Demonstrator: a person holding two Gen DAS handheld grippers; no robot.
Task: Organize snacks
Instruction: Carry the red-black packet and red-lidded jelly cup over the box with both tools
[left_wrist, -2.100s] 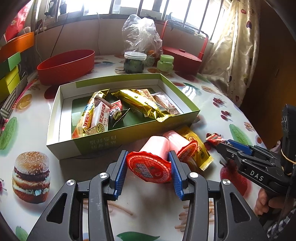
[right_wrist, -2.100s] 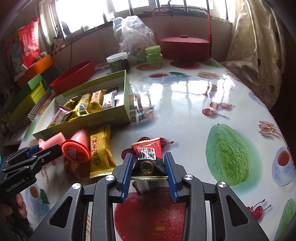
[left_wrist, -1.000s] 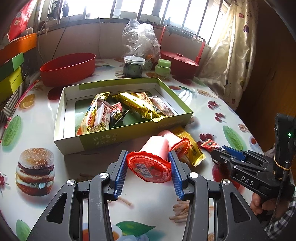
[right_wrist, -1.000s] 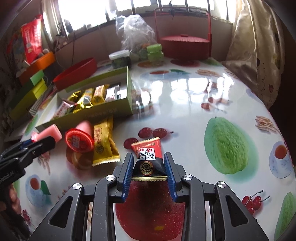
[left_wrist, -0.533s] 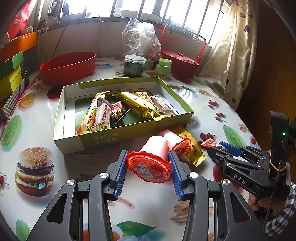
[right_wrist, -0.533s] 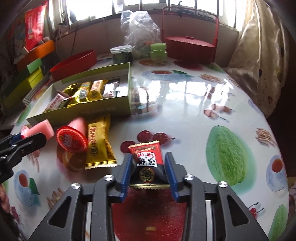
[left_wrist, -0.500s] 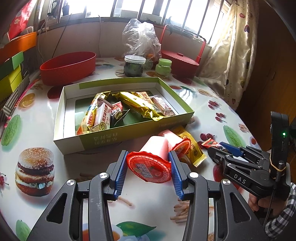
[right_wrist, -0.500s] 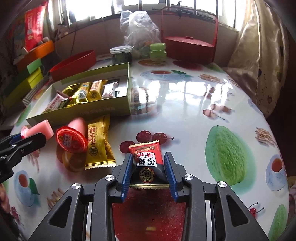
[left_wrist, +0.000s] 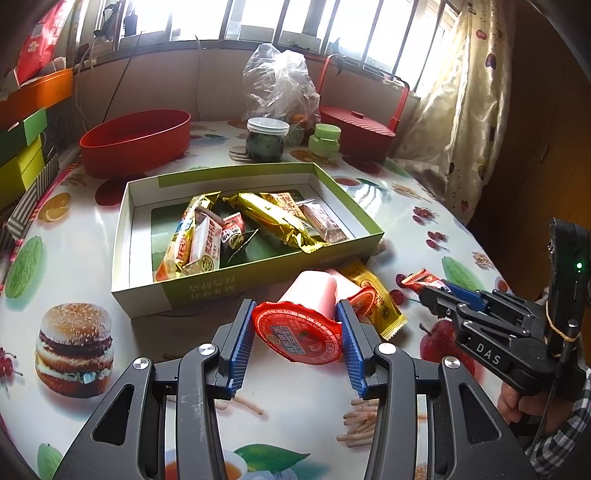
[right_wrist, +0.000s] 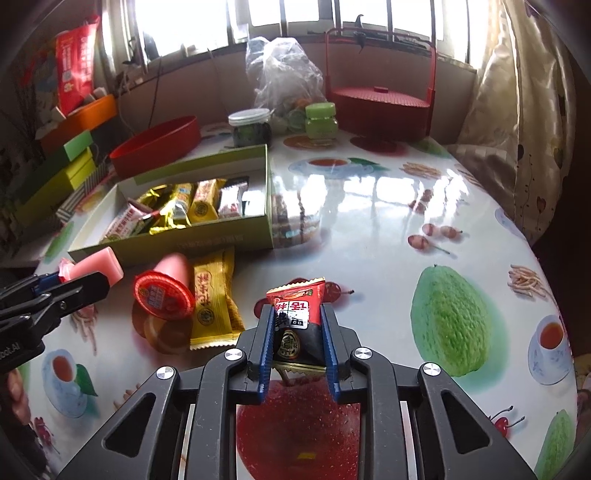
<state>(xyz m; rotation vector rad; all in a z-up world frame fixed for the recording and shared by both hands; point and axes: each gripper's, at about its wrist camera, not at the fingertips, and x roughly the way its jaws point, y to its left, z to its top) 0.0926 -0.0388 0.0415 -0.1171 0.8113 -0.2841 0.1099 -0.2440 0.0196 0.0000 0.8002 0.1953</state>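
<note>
My left gripper (left_wrist: 297, 332) is shut on a pink jelly cup (left_wrist: 299, 328) with a red lid, held just in front of the green snack box (left_wrist: 251, 288). The box holds several wrapped snacks. A second jelly cup (right_wrist: 164, 295) and a yellow packet (right_wrist: 214, 295) lie on the table beside the box. My right gripper (right_wrist: 296, 319) is closing its jaws on a red-and-black snack packet (right_wrist: 297, 308), which is pinched and crumpled between the pads. The left wrist view shows that gripper (left_wrist: 424, 291) at the right, the packet (left_wrist: 419, 280) sticking out of its tip.
At the back stand a red oval bowl (left_wrist: 136, 144), a white-lidded jar (left_wrist: 267, 142), a small green jar (left_wrist: 325, 138), a plastic bag (left_wrist: 280, 85) and a red basket (left_wrist: 354, 133). Coloured boxes (left_wrist: 22, 147) are stacked at the left. A curtain (right_wrist: 517, 129) hangs by the table's right edge.
The right gripper's jaws have narrowed and now squeeze the red-and-black packet, which stands more upright. The left gripper and its jelly cup have not moved.
</note>
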